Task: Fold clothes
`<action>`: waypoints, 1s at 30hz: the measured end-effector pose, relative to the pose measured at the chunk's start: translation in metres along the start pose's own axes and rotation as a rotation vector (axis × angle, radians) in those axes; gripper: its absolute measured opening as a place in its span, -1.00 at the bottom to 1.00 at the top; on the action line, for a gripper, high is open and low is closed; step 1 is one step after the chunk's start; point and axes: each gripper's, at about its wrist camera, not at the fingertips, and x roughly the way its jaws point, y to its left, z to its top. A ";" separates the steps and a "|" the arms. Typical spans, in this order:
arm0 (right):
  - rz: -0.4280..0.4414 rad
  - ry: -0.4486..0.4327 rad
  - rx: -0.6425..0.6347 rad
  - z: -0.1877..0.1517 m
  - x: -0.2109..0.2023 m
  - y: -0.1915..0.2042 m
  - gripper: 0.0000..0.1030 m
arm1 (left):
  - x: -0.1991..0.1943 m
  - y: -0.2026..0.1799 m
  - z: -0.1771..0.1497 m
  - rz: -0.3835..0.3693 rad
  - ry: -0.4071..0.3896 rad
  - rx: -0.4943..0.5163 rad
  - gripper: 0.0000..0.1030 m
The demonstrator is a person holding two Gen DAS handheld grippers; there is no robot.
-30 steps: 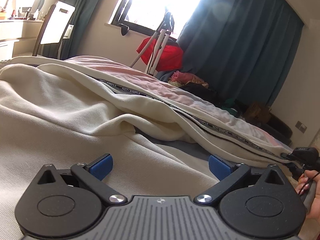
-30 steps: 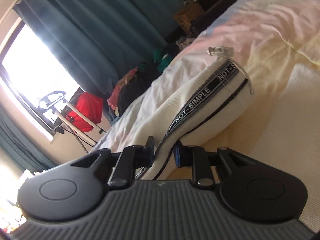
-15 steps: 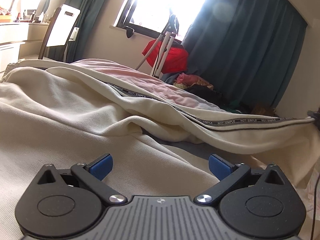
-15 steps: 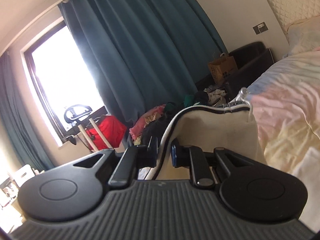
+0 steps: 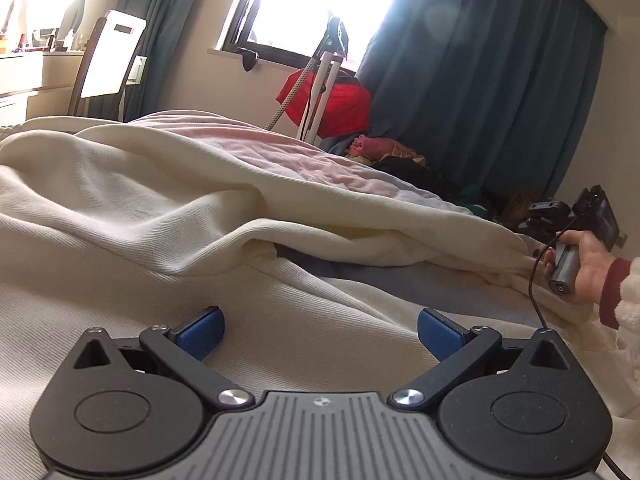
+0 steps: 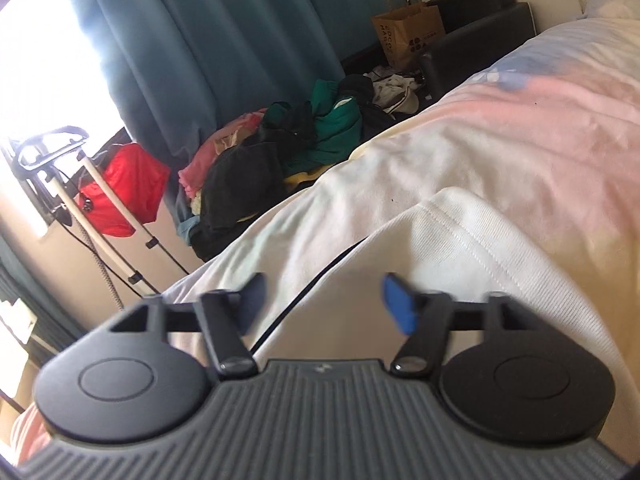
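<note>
Left jaws: the left gripper point(image 5: 320, 332) has its jaws spread wide, with nothing between them. The blue pads point(image 5: 202, 330) are low over the cream cloth.

Right jaws: the right gripper point(image 6: 324, 304) also has its jaws spread apart. They hold nothing. The view is a little blurred by motion.

Garment: a cream ribbed garment point(image 5: 140, 216) lies on the bed, in soft folds. In the left view it fills the near and middle ground, and one long fold runs across to the right side. In the right view its stitched hem point(image 6: 472, 248) lies just in front of the open jaws, with a thin dark line point(image 6: 320, 280) along one edge.

Hand: at the right edge of the left view a hand point(image 5: 588, 264) holds the handle of the right gripper, close to the end of the long fold. The sleeve point(image 5: 612, 292) has a dark red cuff. A thin black cable point(image 5: 534, 292) hangs from the handle.

Bed: the bed cover point(image 6: 540, 128) is pale pink with some blue, and it lies under the garment.

Beyond the bed: a heap of clothes point(image 6: 296, 148) lies on the floor by the teal curtain point(image 5: 480, 80). A red bag point(image 6: 128, 192) hangs on a white stand point(image 5: 324, 92) below the bright window point(image 5: 300, 4). A brown paper bag point(image 6: 408, 32) stands beside a dark armchair point(image 6: 480, 24).
</note>
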 end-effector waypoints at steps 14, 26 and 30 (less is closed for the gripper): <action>-0.027 0.042 0.179 -0.051 -0.088 -0.043 0.73 | -0.013 -0.006 0.005 0.046 -0.014 0.013 1.00; -0.339 0.106 0.109 -0.036 -0.060 -0.033 -0.66 | -0.011 0.000 0.007 0.037 -0.027 -0.004 1.00; -0.203 -0.082 0.006 0.021 -0.100 0.015 -0.71 | -0.009 0.003 0.009 0.031 -0.017 -0.025 1.00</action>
